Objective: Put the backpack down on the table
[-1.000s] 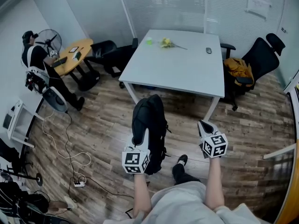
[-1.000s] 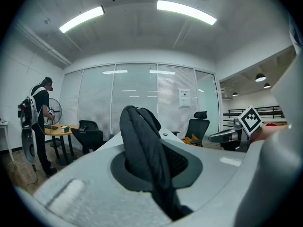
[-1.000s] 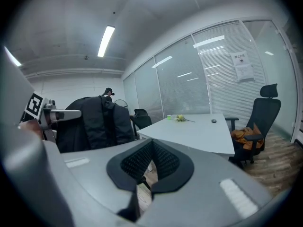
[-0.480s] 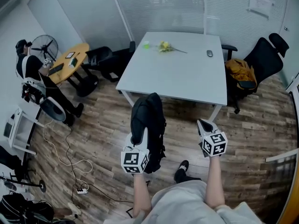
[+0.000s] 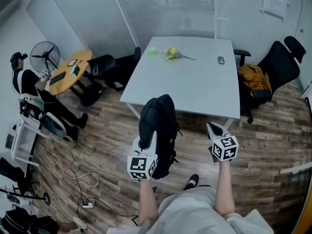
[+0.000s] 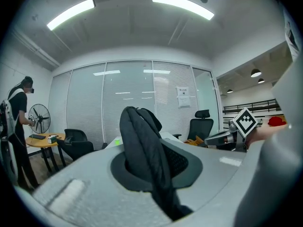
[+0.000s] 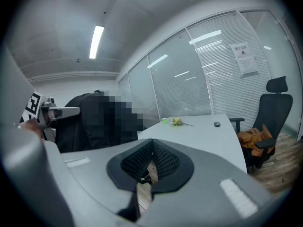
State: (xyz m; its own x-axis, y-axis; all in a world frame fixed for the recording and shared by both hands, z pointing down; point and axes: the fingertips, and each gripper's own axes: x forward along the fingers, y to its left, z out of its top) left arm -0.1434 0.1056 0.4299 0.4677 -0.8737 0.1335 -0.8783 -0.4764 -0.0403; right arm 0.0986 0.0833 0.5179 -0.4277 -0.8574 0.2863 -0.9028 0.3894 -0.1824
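A black backpack (image 5: 157, 123) hangs from my left gripper (image 5: 146, 144), which is shut on its top strap (image 6: 142, 148); the bag sits just short of the white table's (image 5: 195, 87) near edge, above the wooden floor. In the left gripper view the strap runs up between the pads. My right gripper (image 5: 213, 128) is held level beside the bag, to its right, with its pads together and nothing in them (image 7: 150, 162). In the right gripper view the backpack (image 7: 83, 124) shows at left, partly under a mosaic patch, and the table (image 7: 203, 129) lies ahead.
On the table lie yellow flowers (image 5: 173, 53), a mouse (image 5: 221, 60) and a small green thing (image 5: 152, 51). A black chair (image 5: 275, 65) with an orange bag (image 5: 253, 78) stands at the table's right. At left are black chairs (image 5: 109, 65), a round wooden table (image 5: 68, 72), a fan (image 5: 41, 57), a person (image 5: 24, 82) and floor cables (image 5: 73, 165).
Both grippers and the hanging backpack have moved forward toward the white table, whose near edge now lies closer. The left grip on the strap is unchanged.
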